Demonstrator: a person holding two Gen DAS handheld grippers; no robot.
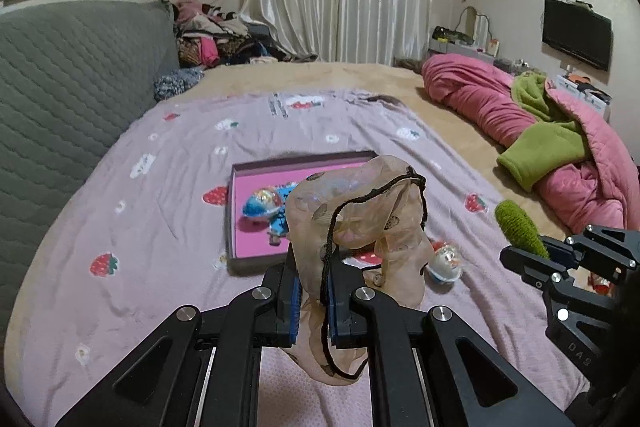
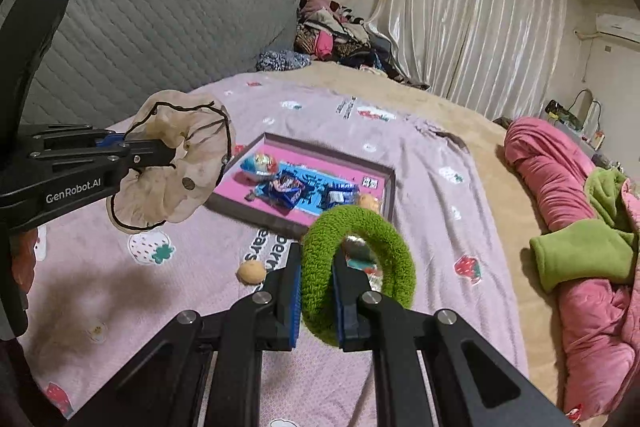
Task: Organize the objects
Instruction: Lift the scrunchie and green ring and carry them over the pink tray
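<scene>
My left gripper [image 1: 313, 279] is shut on a sheer beige scrunchie [image 1: 360, 211] with black trim, held up above the bed; the right wrist view shows the same scrunchie [image 2: 176, 163] at the left gripper's [image 2: 170, 155] tip. My right gripper [image 2: 316, 271] is shut on a fuzzy green scrunchie [image 2: 384, 239], lifted off the sheet; in the left wrist view this green scrunchie [image 1: 520, 227] sticks out of the right gripper [image 1: 528, 255]. Ahead lies a shallow pink-lined tray [image 1: 256, 183], [image 2: 376, 171] holding wrapped snacks [image 2: 296, 191] and a foil egg [image 1: 262, 203].
A lilac strawberry-print sheet [image 1: 160, 211] covers the bed. A foil egg [image 1: 446, 263] and a small tan round piece [image 2: 251, 271] lie loose on it. A pink and green quilt [image 1: 552, 139] is bunched at the right, a grey headboard [image 1: 72, 79] at the left, clothes [image 1: 216, 35] behind.
</scene>
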